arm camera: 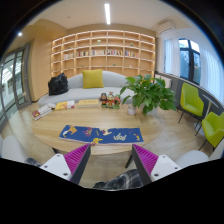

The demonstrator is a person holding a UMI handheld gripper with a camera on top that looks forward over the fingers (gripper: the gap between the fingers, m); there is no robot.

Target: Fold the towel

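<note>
A blue towel [100, 133] with yellow and white patterns lies flat on a round wooden table [160, 135], beyond the fingers. My gripper [110, 153] is held back from it above the table's near edge, with the jaws wide apart and nothing between the magenta pads [76, 157]. A dark grey crumpled cloth [122, 181] shows low between the fingers, close to the camera; I cannot tell what it is or whether it touches them.
A potted green plant [150, 93] stands at the table's far right, with books and small items [62, 106] at the far left. Green chairs [191, 99] stand to the right. A sofa with a yellow cushion [93, 78] and bookshelves [105, 48] lie behind.
</note>
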